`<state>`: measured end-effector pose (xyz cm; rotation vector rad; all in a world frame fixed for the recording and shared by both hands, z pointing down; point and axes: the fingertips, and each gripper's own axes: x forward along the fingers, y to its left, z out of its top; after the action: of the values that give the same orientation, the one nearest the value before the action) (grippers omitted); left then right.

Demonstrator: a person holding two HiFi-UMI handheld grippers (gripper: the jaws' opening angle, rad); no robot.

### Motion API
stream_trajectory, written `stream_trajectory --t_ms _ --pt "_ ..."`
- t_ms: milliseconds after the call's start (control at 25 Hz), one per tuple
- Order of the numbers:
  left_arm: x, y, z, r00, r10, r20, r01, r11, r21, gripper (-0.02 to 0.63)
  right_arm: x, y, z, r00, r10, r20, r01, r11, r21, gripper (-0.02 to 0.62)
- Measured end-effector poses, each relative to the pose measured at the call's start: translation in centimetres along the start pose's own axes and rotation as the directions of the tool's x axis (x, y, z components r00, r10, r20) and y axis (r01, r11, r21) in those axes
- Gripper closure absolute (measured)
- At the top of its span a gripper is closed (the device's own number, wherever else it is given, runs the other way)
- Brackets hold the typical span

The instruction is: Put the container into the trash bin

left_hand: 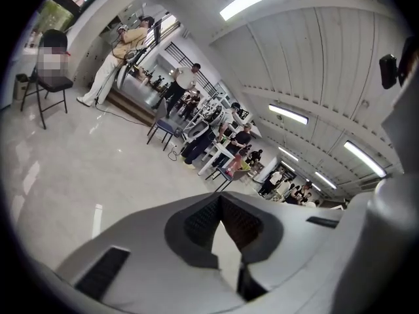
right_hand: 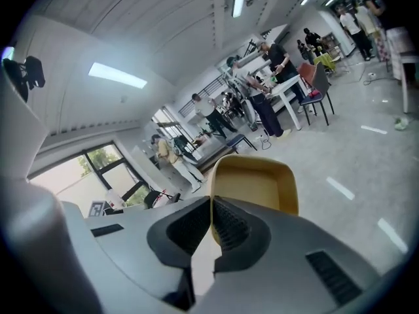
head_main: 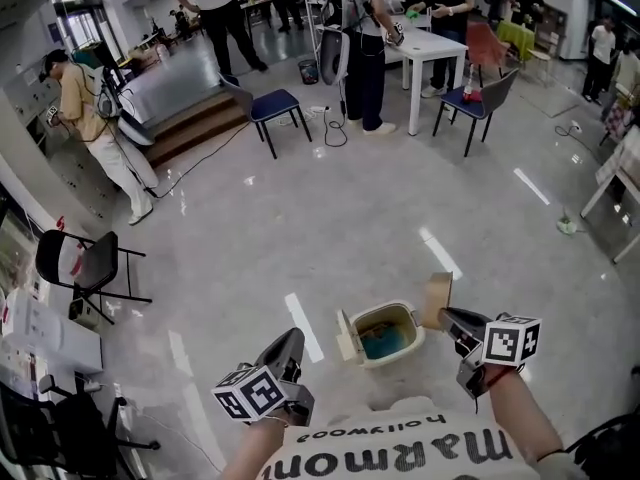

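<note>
I'd bring the container (head_main: 437,299) over the middle of the trash bin's (head_main: 395,356) open mouth before letting go, since it hangs just above the bin's right rim. My right tongs (head_main: 449,317) pinch one wall of it. My left tongs (head_main: 290,343), left of the bin, are pressed together on nothing. The container is a shallow tan tray with rounded corners, apparently empty.

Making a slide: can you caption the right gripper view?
Right tongs shut on the rim of a tan container, held over a glossy floor.
</note>
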<state>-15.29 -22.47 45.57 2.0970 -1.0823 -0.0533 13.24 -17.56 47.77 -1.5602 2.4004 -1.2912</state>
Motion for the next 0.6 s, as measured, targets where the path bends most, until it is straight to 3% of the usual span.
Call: stream_trajectory --t_ms 360,600 --pt "1.8 -0.9 -0.9 0.997 -0.058 -0.057 0.057 0.998 -0.011 0.617 -0.7 0.5 -0.1 1.000 -0.026 -0.005 0.026 0.999 0.021 0.583" --pt "3.2 -1.0 -0.9 0.999 -0.027 -0.043 0.027 0.999 -0.020 0.617 0.8 -1.1 0.4 0.999 -0.002 -0.050 0.003 0.999 0.034 0.583"
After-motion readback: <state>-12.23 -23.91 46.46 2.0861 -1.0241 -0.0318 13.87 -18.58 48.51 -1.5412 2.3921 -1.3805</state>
